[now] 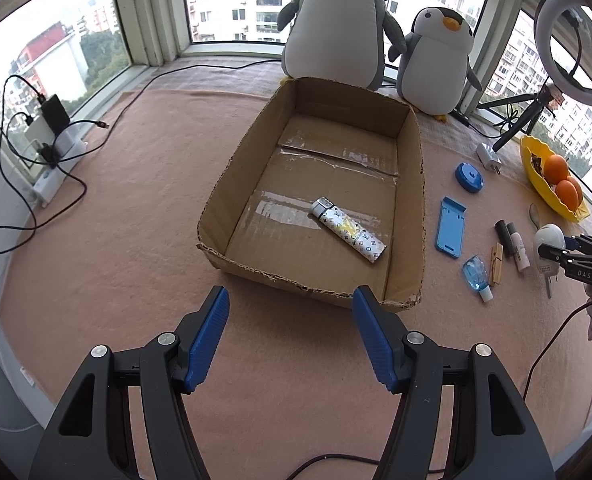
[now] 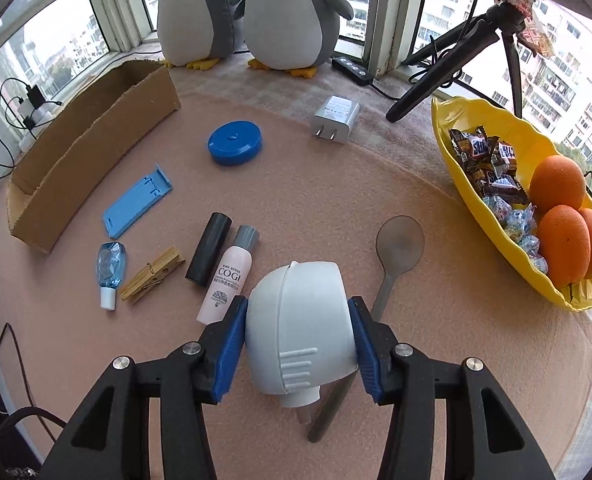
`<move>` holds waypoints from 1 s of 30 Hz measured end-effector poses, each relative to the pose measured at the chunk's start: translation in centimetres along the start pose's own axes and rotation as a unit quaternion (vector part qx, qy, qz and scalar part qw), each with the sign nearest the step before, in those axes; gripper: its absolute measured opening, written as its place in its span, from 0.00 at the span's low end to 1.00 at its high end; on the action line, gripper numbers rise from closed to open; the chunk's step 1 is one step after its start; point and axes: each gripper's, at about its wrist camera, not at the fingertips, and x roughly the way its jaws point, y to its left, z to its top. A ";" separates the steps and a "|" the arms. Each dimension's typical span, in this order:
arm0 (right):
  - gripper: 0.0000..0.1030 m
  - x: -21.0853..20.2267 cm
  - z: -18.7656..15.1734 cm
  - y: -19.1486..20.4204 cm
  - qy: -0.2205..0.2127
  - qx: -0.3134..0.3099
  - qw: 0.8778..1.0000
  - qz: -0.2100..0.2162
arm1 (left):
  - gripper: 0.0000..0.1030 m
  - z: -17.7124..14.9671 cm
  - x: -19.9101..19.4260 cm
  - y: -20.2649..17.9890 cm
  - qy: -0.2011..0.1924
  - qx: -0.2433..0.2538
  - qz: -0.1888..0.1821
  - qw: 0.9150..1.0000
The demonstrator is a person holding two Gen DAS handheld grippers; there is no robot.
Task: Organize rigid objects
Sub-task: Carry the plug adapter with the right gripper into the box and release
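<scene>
Two plush penguins [image 1: 338, 24] stand at the far window sill, the smaller penguin [image 1: 436, 60] to the right of the larger. On the right, a yellow dish [image 2: 456, 152] holds three oranges [image 2: 558, 184] and wrapped sweets [image 2: 484, 160]. A black tripod [image 2: 456, 56] stands just beyond it, carrying a ring light [image 1: 576, 40]. Far left, chargers and black cables [image 1: 47, 128] sit by the window. A pink felt mat [image 1: 115, 220] covers the surface.
</scene>
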 end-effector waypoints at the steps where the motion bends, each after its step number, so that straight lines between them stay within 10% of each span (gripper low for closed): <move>1: 0.45 -0.3 0.0 0.0 -0.005 0.007 1.000 0.000 | 0.62 0.0 0.1 0.1 0.000 -0.001 -0.001 1.000; 23: 0.45 -6.7 3.8 9.8 -0.093 0.017 0.994 0.057 | 0.62 3.0 2.5 4.2 -0.017 -0.015 0.013 1.000; 30: 0.45 -7.1 6.0 13.5 -0.111 0.017 0.990 0.084 | 0.46 4.8 4.7 5.7 -0.010 -0.010 0.018 1.000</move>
